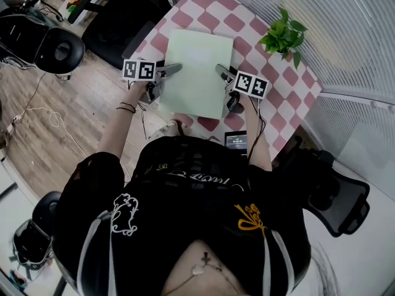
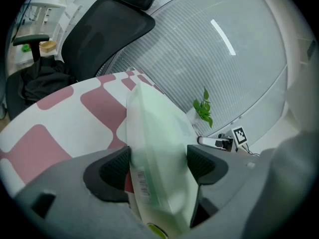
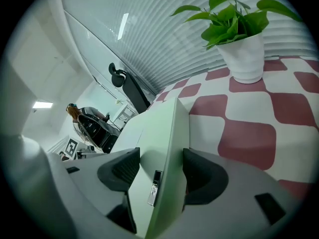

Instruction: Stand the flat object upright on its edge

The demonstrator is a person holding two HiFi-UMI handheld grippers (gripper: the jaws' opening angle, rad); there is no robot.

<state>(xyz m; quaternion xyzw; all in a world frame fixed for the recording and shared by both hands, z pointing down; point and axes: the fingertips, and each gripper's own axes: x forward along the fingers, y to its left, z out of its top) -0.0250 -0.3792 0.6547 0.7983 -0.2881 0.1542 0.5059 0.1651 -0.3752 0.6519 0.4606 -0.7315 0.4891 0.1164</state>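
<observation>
A pale green flat object lies on the pink-and-white checked table, its broad face turned up to the head view. My left gripper reaches in at its left edge and my right gripper at its right edge. In the left gripper view the object fills the gap between the wide-set jaws of the left gripper, and I see no squeeze on it. In the right gripper view its edge likewise runs between the spread jaws of the right gripper.
A potted green plant stands at the table's far right corner. A small dark device sits near the front edge. Black office chairs stand at the left and the right. Ribbed glass walls close in behind the table.
</observation>
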